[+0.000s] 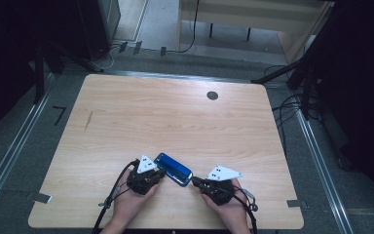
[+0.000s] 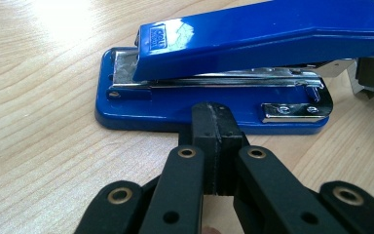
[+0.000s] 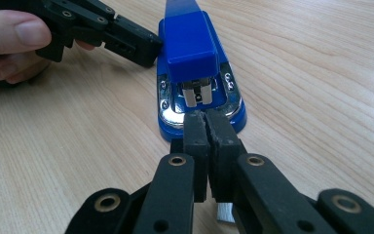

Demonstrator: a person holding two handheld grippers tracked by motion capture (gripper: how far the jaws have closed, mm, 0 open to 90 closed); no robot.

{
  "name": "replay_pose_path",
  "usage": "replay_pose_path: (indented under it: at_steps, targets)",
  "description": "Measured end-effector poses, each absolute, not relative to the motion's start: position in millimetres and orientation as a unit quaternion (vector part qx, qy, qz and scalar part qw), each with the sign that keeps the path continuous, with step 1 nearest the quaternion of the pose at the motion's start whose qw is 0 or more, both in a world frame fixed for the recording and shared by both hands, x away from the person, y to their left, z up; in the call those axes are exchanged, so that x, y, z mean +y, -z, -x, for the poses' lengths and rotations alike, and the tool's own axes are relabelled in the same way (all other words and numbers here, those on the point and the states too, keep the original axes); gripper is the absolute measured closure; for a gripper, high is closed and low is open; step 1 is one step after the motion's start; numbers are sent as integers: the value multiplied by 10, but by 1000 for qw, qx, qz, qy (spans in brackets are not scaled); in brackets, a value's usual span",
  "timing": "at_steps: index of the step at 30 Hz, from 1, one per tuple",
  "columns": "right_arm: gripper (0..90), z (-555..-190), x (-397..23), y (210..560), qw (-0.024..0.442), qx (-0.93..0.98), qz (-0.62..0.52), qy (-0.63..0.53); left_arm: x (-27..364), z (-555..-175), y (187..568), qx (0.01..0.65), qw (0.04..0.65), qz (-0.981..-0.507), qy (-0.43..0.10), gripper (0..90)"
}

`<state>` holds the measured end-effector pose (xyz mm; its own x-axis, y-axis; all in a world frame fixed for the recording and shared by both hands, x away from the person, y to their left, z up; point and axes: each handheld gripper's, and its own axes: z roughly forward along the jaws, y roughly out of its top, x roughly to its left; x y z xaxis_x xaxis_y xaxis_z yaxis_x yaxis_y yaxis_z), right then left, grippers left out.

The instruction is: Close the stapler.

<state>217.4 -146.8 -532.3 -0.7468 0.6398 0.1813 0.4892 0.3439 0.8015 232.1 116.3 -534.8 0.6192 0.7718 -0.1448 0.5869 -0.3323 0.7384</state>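
Note:
A blue stapler [image 1: 174, 169] lies on the wooden table [image 1: 175, 122] near its front edge, set diagonally between my two grippers. My left gripper [image 1: 161, 171] is shut, its tips [image 2: 213, 116] pressed together against the long side of the stapler's base [image 2: 175, 105]. My right gripper [image 1: 195, 183] is shut too, its tips [image 3: 205, 123] at the stapler's [image 3: 195, 53] hinge end, by the chrome plate. In the right gripper view, the left gripper [image 3: 146, 46] touches the stapler's side, and a hand [image 3: 9, 36] holds it. Nothing is between either pair of jaws.
A dark round grommet [image 1: 212, 95] sits in the tabletop at the back right. A thin dark mark [image 1: 88, 120] is at the left. Cables [image 1: 292, 105] lie on the floor to the right. A light desk [image 1: 253, 14] stands beyond the table.

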Motion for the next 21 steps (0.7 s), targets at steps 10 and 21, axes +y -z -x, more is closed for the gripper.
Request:
replay_pose_path:
  at_steps: [10, 21]
  targets:
    - [894, -2173, -1399, 5345, 82, 818, -341, -456, 1167, -2328, 5347, 422, 402, -805, -112, 900]
    - [894, -2220, -1380, 5343, 88, 815, -345, -457, 1072, -2321, 5328, 403, 421, -804, -117, 900]
